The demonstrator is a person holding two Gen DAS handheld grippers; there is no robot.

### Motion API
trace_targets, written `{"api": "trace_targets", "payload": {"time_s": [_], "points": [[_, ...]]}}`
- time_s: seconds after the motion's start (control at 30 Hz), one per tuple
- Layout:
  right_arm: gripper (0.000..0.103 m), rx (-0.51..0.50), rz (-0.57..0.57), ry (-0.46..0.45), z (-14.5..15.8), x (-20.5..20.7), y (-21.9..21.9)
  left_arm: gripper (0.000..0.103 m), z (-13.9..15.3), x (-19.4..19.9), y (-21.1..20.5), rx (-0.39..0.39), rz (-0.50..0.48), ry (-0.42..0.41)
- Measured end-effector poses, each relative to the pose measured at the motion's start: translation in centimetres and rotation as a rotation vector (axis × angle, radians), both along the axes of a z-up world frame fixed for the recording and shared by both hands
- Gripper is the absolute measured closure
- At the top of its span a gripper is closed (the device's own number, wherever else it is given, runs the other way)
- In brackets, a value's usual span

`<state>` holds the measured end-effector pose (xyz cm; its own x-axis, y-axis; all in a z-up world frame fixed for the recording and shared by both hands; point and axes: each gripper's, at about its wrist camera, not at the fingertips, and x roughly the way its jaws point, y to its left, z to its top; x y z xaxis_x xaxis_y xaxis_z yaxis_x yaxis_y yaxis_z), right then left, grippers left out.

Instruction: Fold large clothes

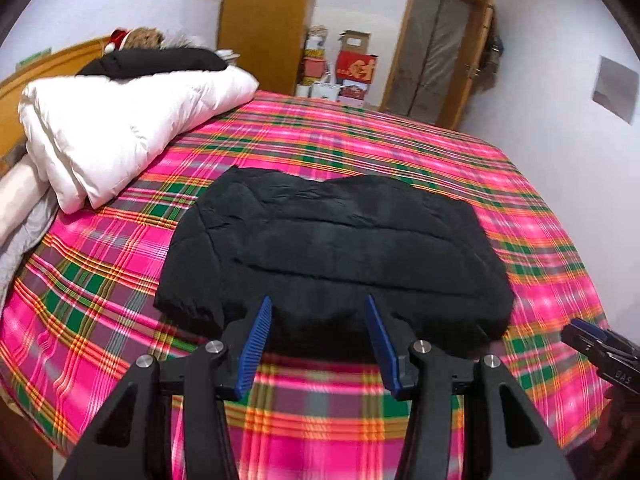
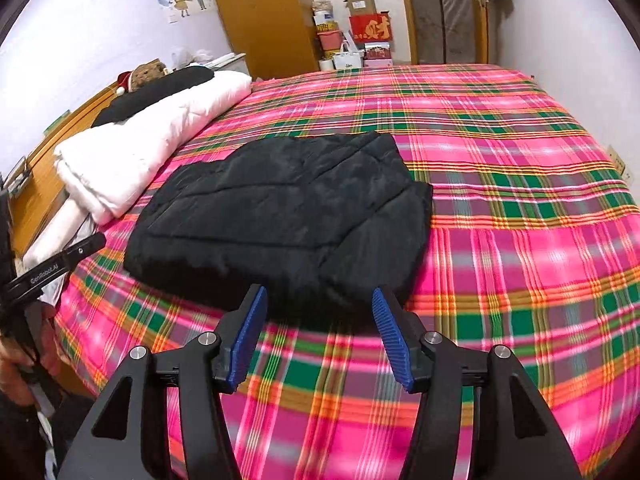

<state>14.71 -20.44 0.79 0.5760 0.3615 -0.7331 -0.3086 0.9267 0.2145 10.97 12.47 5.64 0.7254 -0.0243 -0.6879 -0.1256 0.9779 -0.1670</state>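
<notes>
Both jaws spread wide, holding nothing: left gripper (image 1: 318, 308), right gripper (image 2: 320, 300). Black jacket (image 1: 328, 240) folded mid-bed (image 1: 360, 136), toward near edge. Best pressed flat, edges squared.

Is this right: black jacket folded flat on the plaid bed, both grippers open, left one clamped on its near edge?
Not quite. The left gripper is open and holds nothing: the left wrist view shows its fingers spread apart over the near edge of the black jacket. The rest stands: the jacket lies folded on the plaid bed, and the right gripper is open too.
</notes>
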Motion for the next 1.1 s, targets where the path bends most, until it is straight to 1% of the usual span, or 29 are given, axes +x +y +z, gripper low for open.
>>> {"api": "trace_targets", "payload": {"time_s": [0.1, 0.23, 0.43, 0.53, 0.63, 0.83, 1.1], "points": [[0.047, -0.011, 0.002, -0.017, 0.6, -2.4, -0.2, 0.052, 1.1, -2.4, -1.6, 0.010, -0.017, -0.017], [0.044, 0.002, -0.001, -0.024, 1.2, -4.9, -0.5, 0.052, 1.9, -5.0, -2.8, 0.009, -0.021, -0.024], [0.044, -0.012, 0.017, -0.051, 1.7, -8.1, 0.3, 0.052, 1.7, -8.0, -4.0, 0.029, -0.024, -0.011], [0.044, -0.039, 0.031, -0.069, 1.8, -9.4, 0.9, 0.052, 1.3, -9.1, -4.4, 0.025, -0.031, -0.005], [0.044, -0.054, 0.037, -0.074, 1.6, -10.2, 1.3, 0.052, 1.0, -9.9, -4.9, 0.015, -0.036, 0.000], [0.044, -0.065, 0.039, -0.049, 1.0, -10.9, 1.6, 0.052, 0.0, -10.5, -4.7, -0.025, -0.035, 0.026], [0.044, -0.077, 0.042, -0.041, 0.7, -11.1, 1.9, 0.052, -0.4, -10.9, -4.7, -0.013, -0.019, 0.035]]}}
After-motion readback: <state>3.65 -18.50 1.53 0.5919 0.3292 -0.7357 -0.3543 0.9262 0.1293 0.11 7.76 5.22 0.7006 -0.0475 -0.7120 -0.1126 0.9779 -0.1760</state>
